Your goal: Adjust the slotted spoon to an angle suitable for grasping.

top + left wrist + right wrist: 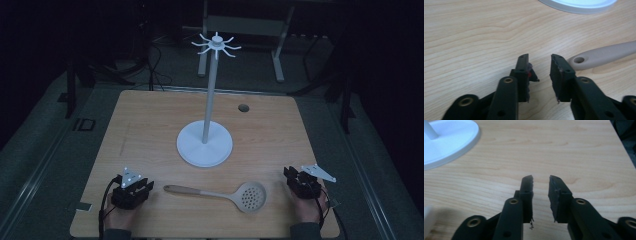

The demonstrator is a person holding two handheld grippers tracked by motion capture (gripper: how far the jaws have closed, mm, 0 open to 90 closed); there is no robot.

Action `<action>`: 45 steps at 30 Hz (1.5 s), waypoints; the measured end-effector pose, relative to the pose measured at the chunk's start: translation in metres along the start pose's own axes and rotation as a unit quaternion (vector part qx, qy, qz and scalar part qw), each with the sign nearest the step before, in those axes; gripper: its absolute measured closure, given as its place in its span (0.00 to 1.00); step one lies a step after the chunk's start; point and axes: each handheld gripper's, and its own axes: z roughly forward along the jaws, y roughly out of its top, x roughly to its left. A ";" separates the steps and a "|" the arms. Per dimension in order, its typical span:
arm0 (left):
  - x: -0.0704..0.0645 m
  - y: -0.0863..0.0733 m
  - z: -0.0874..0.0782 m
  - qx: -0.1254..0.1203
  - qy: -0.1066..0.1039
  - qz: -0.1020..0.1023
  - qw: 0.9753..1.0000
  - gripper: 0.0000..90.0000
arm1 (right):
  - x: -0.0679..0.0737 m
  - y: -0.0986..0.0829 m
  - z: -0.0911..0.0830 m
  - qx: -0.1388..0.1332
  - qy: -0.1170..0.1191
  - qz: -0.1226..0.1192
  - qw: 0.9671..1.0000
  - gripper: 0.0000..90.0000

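Left hand-held gripper parted beside slotted spoon, white stand behind

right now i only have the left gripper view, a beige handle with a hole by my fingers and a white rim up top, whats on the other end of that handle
Observer: A round perforated bowl; it's a skimmer spoon lying flat on the table.
Operator: and the white rim
Observer: It's the round base of a hanging stand with an upright pole and hooks on top.
Operator: wheres the right gripper
Observer: The right gripper sits open on the table past the spoon's bowl, holding nothing.
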 end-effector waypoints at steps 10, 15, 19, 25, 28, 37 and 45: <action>-0.007 0.000 0.005 0.025 -0.016 0.012 0.999 0.98 | 0.004 0.003 -0.008 -0.019 -0.007 -0.015 1.000 0.85; -0.014 0.000 0.010 0.037 -0.020 0.024 0.999 0.98 | 0.001 0.001 -0.009 -0.021 -0.009 -0.004 1.000 0.82; -0.020 0.002 0.015 0.043 -0.018 0.036 0.998 0.98 | 0.001 0.001 -0.009 -0.021 -0.010 -0.004 1.000 0.79; -0.025 0.004 0.021 0.050 -0.020 0.044 0.998 0.97 | 0.001 0.001 -0.010 -0.022 -0.010 -0.006 1.000 0.78; -0.025 0.005 0.023 0.051 -0.020 0.043 0.998 0.97 | 0.001 0.000 -0.010 -0.023 -0.010 -0.005 1.000 0.78; -0.030 0.010 0.029 0.054 -0.016 0.041 0.998 0.97 | 0.001 0.000 -0.011 -0.022 -0.010 -0.003 1.000 0.77; -0.042 0.026 0.046 0.048 -0.021 0.045 0.998 0.97 | 0.000 0.000 -0.012 -0.023 -0.010 -0.002 1.000 0.76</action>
